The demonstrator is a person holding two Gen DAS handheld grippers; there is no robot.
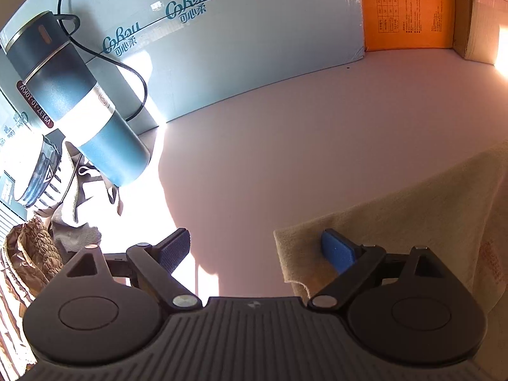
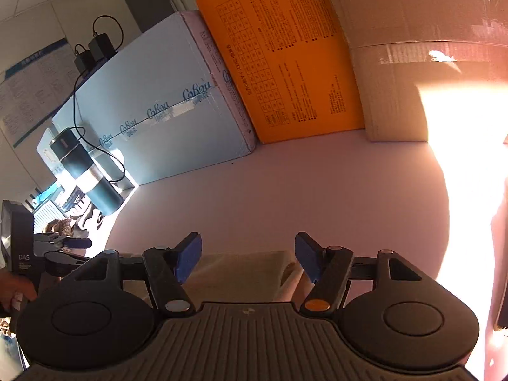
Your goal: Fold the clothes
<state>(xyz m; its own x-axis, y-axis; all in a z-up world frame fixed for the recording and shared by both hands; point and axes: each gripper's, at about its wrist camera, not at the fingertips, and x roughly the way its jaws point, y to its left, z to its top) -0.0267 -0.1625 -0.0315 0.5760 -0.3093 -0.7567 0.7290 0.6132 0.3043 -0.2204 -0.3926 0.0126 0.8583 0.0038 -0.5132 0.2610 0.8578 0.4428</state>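
Observation:
A beige cloth (image 1: pixel 412 222) lies flat on the pale table (image 1: pixel 285 143), filling the lower right of the left wrist view. My left gripper (image 1: pixel 255 250) is open wide: its right finger hangs over the cloth's left edge and its left finger over bare table. Nothing is between the pads. In the right wrist view the same cloth (image 2: pixel 241 270) lies low between the fingers of my right gripper (image 2: pixel 248 260). That gripper is open too, and its blue pads stand clear of the fabric.
A blue tumbler (image 1: pixel 95 111) with a black cable stands at the left, beside crumpled items. A light blue carton (image 1: pixel 238 47), an orange box (image 1: pixel 409 9) and a brown carton (image 2: pixel 412 63) wall the table's far side. A hand (image 2: pixel 16 292) grips the left tool.

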